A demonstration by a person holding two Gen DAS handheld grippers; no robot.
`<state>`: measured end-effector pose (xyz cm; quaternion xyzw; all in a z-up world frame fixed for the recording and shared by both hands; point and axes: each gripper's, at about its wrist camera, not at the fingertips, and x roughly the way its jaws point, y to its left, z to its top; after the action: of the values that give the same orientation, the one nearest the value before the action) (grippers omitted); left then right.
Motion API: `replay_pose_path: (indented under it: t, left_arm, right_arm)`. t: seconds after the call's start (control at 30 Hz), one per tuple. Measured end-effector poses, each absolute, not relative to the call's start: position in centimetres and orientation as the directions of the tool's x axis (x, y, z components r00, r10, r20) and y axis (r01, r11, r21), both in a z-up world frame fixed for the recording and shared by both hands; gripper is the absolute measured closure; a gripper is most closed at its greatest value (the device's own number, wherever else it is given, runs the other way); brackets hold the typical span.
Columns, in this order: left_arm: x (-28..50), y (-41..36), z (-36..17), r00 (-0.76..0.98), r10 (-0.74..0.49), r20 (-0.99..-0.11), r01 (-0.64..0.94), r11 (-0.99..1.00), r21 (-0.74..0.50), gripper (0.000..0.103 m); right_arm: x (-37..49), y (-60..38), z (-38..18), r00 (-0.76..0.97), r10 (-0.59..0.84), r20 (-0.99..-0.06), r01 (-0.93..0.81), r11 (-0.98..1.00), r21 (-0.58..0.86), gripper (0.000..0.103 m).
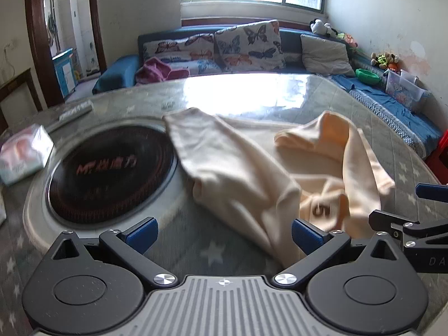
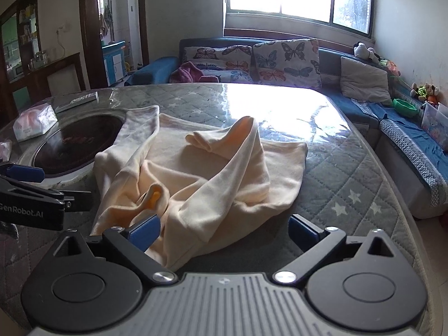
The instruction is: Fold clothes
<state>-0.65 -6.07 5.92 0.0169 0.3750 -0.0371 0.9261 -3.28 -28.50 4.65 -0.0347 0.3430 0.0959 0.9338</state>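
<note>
A cream-coloured garment point(image 1: 252, 173) lies crumpled on the quilted table cover, its sleeves thrown loosely over the body; it also shows in the right wrist view point(image 2: 201, 173). A dark "5" print point(image 1: 322, 210) shows near its front edge. My left gripper point(image 1: 224, 233) is open and empty, its jaws wide apart over the garment's near edge. My right gripper point(image 2: 224, 231) is open and empty too, its left pad point(image 2: 145, 231) close against the cloth. Each gripper shows at the other view's edge: the right one point(image 1: 414, 218), the left one point(image 2: 30, 187).
A round black induction hob point(image 1: 112, 170) is set in the table at left, under part of a sleeve. A tissue pack point(image 1: 25, 154) lies at far left and a flat strip point(image 1: 75, 109) behind the hob. A blue sofa with butterfly cushions point(image 1: 249, 44) runs behind and to the right.
</note>
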Motion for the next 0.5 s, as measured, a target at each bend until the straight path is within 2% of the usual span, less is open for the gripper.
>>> replay_pose_path:
  t: [0.23,0.5]
  left_arm:
    - [3.4,-6.2,6.5,0.725,-0.081,-0.684,0.095,0.995,-0.016,0.0]
    - [8.8,-7.2,5.9,0.71,-0.084,-0.7,0.108,0.994,-0.01,0.003]
  right_arm:
    - [0.4,-29.5,5.3,0.763,0.144,-0.63,-0.199,0.98,-0.016,0.005]
    - [6.0,-30.2,5.4,0.755,0.143,-0.64,-0.208,0.978,-0.027,0.014]
